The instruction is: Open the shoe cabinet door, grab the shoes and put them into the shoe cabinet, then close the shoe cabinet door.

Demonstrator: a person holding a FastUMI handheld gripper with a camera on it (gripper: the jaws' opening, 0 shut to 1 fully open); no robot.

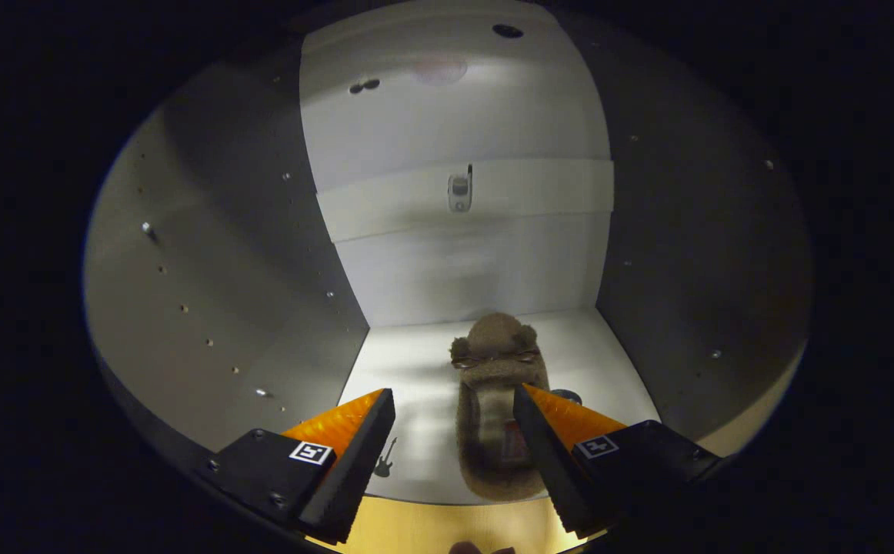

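- Gripper view: the gripper [455, 431] looks straight into the open shoe cabinet [208, 254], its fingers spread wide apart and pressing on nothing.
- A fuzzy brown slipper [497, 385] lies on the cabinet's pale floor [408, 369], between the fingers and nearer the right-hand one, whose inner edge overlaps the slipper's side; whether they touch I cannot tell.
- The slipper's long axis runs straight away from the jaws: heel opening toward the fingers, toe with its little ears and bow [495, 358] pointing at the back wall [455, 123], just short of it.
- My reading is that the shoe is already set down inside, so the coming move is a straight pull back along that same axis and out past the front edge, then on to the door.
- The thing to watch is the right finger: drawn back at a slant, it could catch the soft side and drag the slipper askew.
- Around it: grey side walls with rows of small peg holes flank both fingers; a pale cross rail on the back wall carries a small metal fitting [459, 192], well beyond the toe.
- A small dark round mark [568, 396] sits on the floor just beside the right finger, and a tiny guitar-shaped sticker [385, 459] by the left one.
- Nothing stands behind the jaws that I can make out.
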